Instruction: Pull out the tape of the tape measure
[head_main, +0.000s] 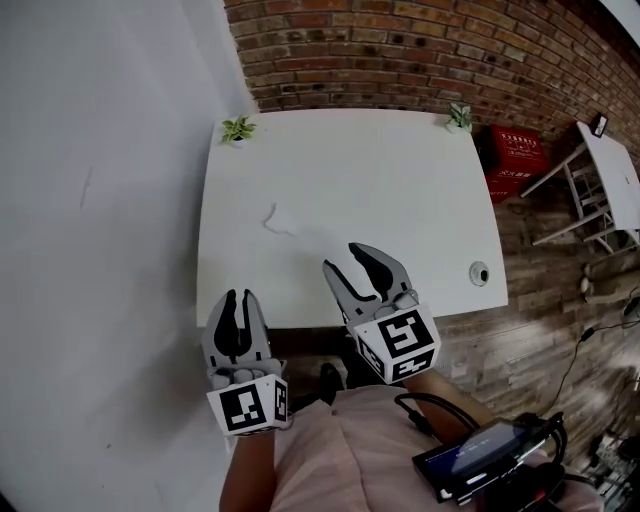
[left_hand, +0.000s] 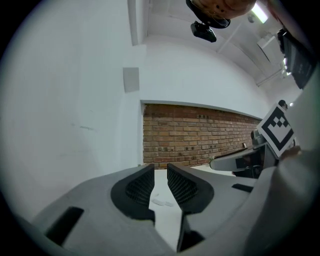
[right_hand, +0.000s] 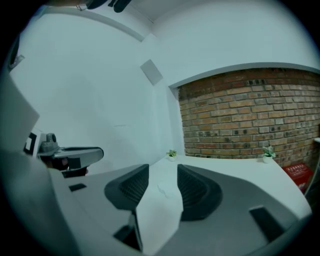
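The table (head_main: 380, 180) is smooth and matt, the wall (head_main: 400, 50) rough brick (the floor (head_main: 540, 330) grainy wood).

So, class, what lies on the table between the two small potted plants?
Nothing. In the head view the white table is bare along its far edge between the left plant and the right plant.

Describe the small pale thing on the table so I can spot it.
On the white table by the brick wall, look left of centre. The small white object lies low and nearly table-coloured, unlike the green plants at the far corners and the dark round thing near the right edge.
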